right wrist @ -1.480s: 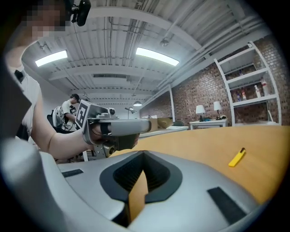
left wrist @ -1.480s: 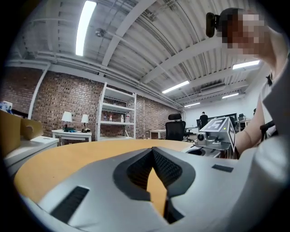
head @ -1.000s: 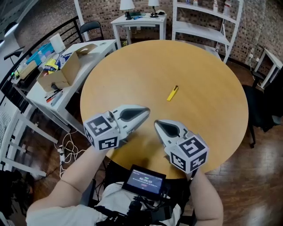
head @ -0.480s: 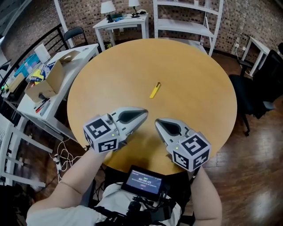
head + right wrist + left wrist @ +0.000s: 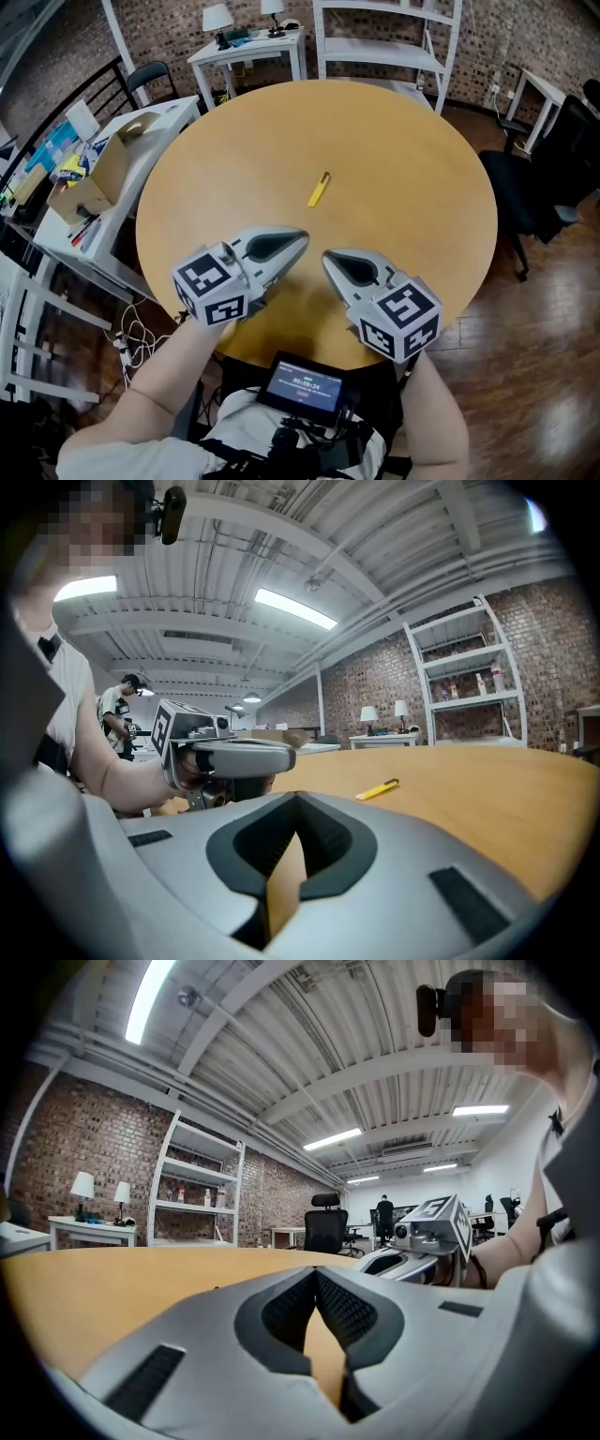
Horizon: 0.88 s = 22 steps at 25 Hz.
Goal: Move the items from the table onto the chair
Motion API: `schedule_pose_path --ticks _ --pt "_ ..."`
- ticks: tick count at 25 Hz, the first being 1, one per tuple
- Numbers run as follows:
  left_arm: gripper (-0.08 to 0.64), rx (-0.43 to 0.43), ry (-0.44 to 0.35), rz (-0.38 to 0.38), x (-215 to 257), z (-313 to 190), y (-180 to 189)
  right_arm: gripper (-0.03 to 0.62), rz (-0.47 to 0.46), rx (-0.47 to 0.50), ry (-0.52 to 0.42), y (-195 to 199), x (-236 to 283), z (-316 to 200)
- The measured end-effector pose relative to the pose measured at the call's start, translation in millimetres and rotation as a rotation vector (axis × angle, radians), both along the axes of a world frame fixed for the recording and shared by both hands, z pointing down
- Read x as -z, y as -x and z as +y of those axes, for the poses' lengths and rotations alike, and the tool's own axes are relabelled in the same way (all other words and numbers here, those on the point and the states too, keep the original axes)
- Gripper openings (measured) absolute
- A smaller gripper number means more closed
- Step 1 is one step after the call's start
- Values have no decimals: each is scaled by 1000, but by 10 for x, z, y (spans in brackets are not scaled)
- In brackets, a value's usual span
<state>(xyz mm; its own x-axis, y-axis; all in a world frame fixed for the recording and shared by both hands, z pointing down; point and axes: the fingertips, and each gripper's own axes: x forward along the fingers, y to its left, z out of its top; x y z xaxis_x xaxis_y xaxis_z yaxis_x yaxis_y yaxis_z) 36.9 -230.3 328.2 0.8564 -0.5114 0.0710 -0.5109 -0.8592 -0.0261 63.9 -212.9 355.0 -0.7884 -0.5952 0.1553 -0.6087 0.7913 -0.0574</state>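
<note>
My left gripper (image 5: 302,236) and right gripper (image 5: 328,258) hover above the near edge of the round table (image 5: 422,141), tips close together. Each has its jaws pressed together with nothing between them. Ahead of both, around the table's middle and untouched, lies the yellow item (image 5: 319,188), a slim stick with a dark tip. I judge it light, rigid and smooth, best pinched across its narrow width near mid-length. A black chair (image 5: 553,159) stands off the right edge.

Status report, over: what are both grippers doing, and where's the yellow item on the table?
Left gripper shut, empty, above the table. Right gripper shut, empty, beside it. Yellow item lies mid-table, ahead of both. Nothing in between.
</note>
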Motion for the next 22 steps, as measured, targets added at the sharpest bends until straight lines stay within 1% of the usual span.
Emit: schedule_pose_path --ticks 6,11,18,22 --pt "11 27 -5 10 55 -21 88 5 1 1 0 4 11 -1" --pt "11 31 10 7 24 -16 104 6 1 -1 2 -10 16 4" --pt "11 32 9 9 15 -2 114 6 1 -1 1 -16 3 -1" --pt "11 34 2 -4 14 13 125 5 0 -1 0 -15 7 1"
